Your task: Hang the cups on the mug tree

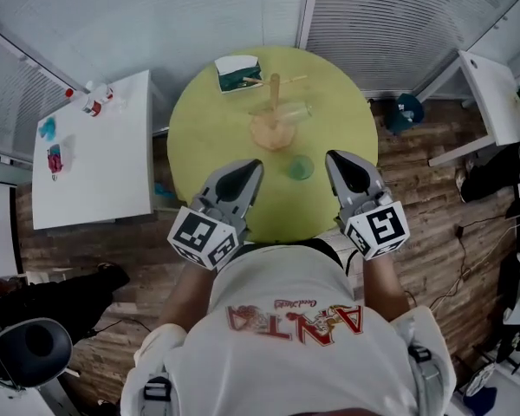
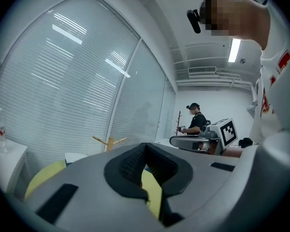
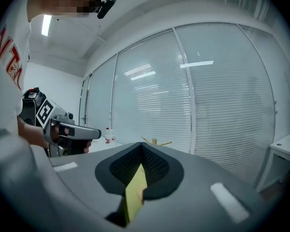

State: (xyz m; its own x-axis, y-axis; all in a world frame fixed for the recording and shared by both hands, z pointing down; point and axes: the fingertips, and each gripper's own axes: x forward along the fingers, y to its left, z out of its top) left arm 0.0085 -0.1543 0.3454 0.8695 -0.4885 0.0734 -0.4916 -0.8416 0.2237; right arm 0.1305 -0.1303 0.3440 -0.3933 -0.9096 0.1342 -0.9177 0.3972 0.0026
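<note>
Green cup point(image 1: 300, 167) beside mug tree point(image 1: 275, 102)

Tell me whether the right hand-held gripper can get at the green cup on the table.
Probably yes. The green cup sits left of the right hand-held gripper with nothing between them; its jaws are shut and must open first.

— What do we see past our left gripper point(image 2: 145, 146)?
— Its jaws meet at the tips with nothing held. We see the yellow table point(image 2: 43, 178) below, the mug tree point(image 2: 109, 141) ahead, the right gripper point(image 2: 175, 141) beside it, and blinds point(image 2: 63, 91) behind.
</note>
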